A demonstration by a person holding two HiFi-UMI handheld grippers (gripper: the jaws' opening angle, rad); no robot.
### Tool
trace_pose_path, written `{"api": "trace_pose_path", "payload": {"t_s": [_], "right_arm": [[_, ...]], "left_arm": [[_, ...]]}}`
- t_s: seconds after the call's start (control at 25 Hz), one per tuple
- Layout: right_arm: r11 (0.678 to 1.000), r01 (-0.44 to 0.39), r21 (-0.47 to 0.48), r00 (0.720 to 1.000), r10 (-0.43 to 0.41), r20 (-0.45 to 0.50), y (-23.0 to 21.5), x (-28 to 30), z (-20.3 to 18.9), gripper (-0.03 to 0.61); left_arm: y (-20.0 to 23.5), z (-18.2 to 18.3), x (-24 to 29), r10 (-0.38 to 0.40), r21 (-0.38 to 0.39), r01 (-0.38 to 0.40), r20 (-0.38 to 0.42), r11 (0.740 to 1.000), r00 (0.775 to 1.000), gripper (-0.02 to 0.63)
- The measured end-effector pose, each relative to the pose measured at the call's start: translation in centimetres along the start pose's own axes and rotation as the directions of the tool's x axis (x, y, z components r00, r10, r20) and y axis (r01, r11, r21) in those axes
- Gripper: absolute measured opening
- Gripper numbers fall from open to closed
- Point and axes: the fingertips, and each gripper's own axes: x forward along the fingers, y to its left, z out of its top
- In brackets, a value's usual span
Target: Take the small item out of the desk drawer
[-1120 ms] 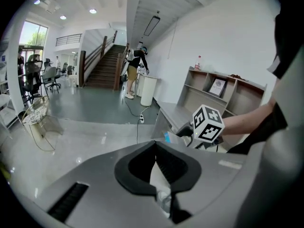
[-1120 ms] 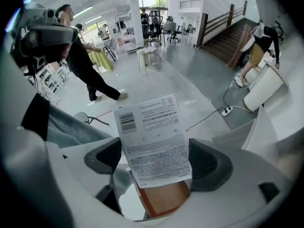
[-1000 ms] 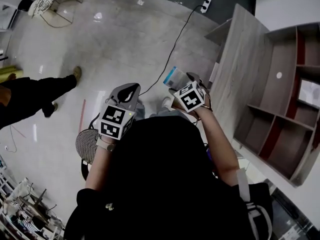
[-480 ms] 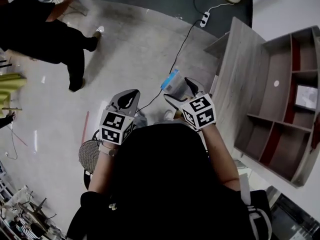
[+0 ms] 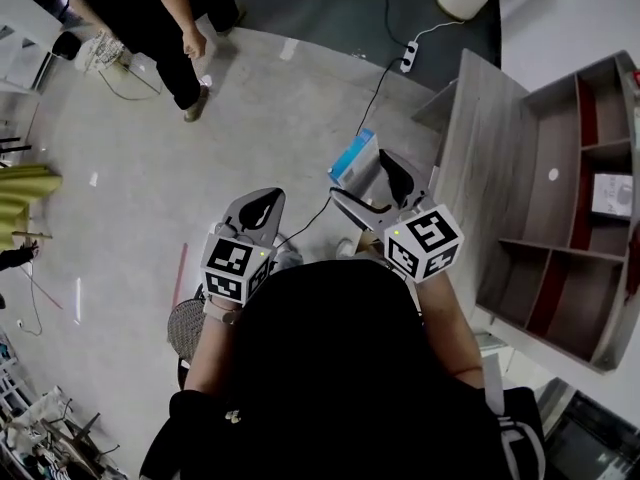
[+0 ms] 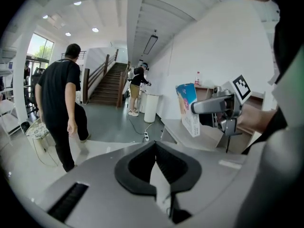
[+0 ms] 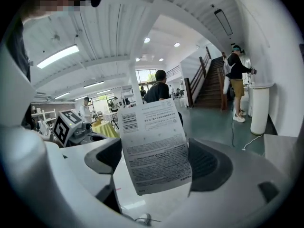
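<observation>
Box [image 7: 154, 146] pinched in right gripper [image 7: 158, 164], long axis pointing out beyond the jaws, left gripper [image 6: 156, 166] jaws pressed together, empty.

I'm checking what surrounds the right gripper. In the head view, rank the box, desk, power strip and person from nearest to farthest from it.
From the right gripper:
1. box: clamped in its jaws.
2. desk: just to its right.
3. power strip: on the floor ahead.
4. person: far off, ahead and to the left.
</observation>
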Motion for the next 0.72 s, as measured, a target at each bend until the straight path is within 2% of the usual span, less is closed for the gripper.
{"api": "trace_pose_path", "payload": {"t_s": [0.28, 0.48, 0.72], "right_arm": [[0.999, -0.006, 0.04, 0.991, 0.001, 0.136, 0.3, -1.7, 3.7, 0.439], [0.999, -0.013, 0.048, 0.984, 0.004, 0.18, 0.5, -2.6, 4.6, 0.439], [0.998, -0.022, 0.066, 0.977, 0.007, 0.211, 0.8, -3.2, 5.1, 0.437]], "left_arm": [[0.0, 3.0, -1.5, 0.004, 0.024, -0.006, 0.094, 1.0, 0.996, 0.009], [-0.1, 4.6, -2.4, 0.018, 0.013, -0.021, 0.163, 1.0, 0.986, 0.011], [-0.5, 5.6, -3.0, 0.021, 0.008, -0.023, 0.186, 1.0, 0.982, 0.011]]}}
